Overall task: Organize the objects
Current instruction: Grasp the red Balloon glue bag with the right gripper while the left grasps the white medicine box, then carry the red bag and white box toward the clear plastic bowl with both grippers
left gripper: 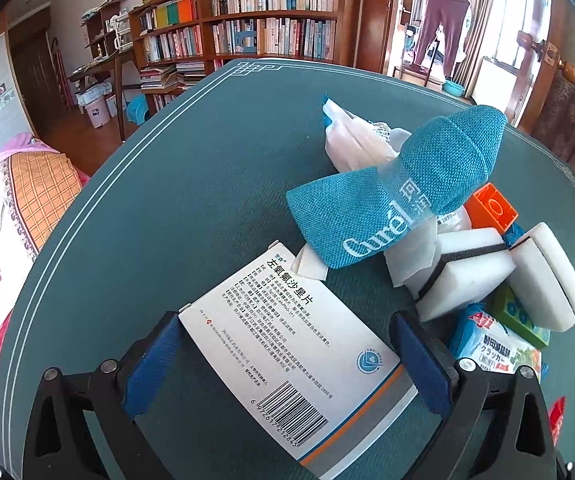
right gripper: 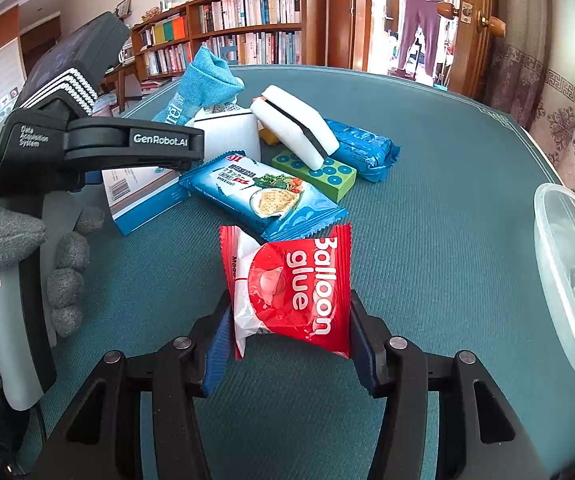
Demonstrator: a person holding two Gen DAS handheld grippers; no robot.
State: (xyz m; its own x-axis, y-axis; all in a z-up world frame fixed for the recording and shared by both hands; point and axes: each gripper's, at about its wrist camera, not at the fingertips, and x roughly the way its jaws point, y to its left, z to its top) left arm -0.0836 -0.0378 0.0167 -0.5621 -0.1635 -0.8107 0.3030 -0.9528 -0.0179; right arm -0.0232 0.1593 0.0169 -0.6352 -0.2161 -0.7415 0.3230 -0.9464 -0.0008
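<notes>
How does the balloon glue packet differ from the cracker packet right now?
The glue packet is red and white; the cracker packet is blue with a cracker picture. The glue packet is squarish and held in the right tongs; the cracker packet is longer and lies on the table untouched. Both are sealed, crimped-edge packets.

Domestic premises — a lived-in room. Far side: wooden bookshelves (left gripper: 271,16) packed with books; clothing (left gripper: 441,26) hung by the window; a floral quilt (left gripper: 3,216) at left — a green-covered table (left gripper: 191,208) nearest.
</notes>
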